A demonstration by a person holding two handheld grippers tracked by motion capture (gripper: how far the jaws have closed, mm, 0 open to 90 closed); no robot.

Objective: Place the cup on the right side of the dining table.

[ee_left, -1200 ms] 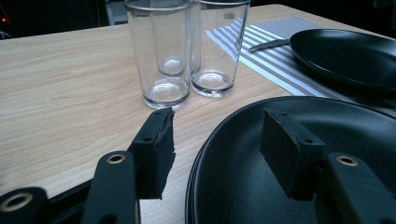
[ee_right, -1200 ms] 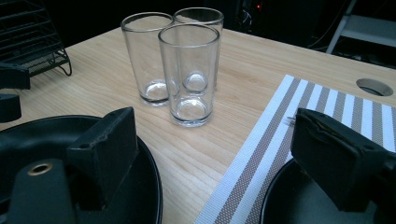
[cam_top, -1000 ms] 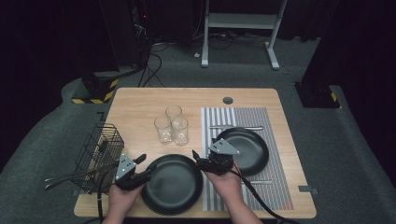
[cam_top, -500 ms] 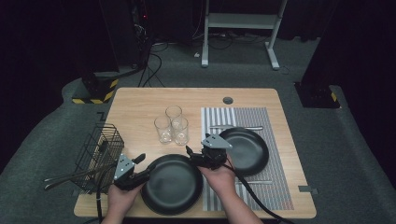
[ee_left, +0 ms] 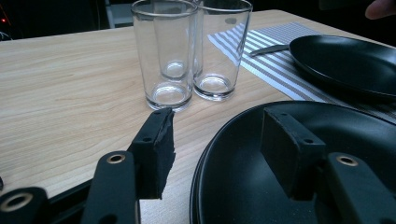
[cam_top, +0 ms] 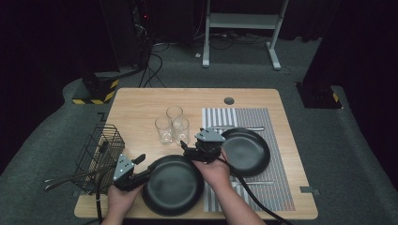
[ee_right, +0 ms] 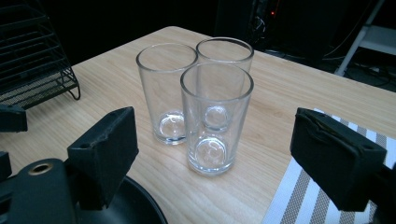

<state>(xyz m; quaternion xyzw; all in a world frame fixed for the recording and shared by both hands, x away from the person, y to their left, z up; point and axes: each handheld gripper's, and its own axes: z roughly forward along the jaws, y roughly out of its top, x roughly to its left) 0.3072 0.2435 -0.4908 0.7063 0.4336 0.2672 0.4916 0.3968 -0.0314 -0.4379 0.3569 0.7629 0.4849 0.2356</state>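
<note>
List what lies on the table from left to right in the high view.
Wire basket → left claw → near black plate → right claw → far black plate, on the striped placemat.

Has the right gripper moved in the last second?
Yes. The right gripper has shifted left, off the far black plate on the striped placemat, toward the three clear glasses.
</note>
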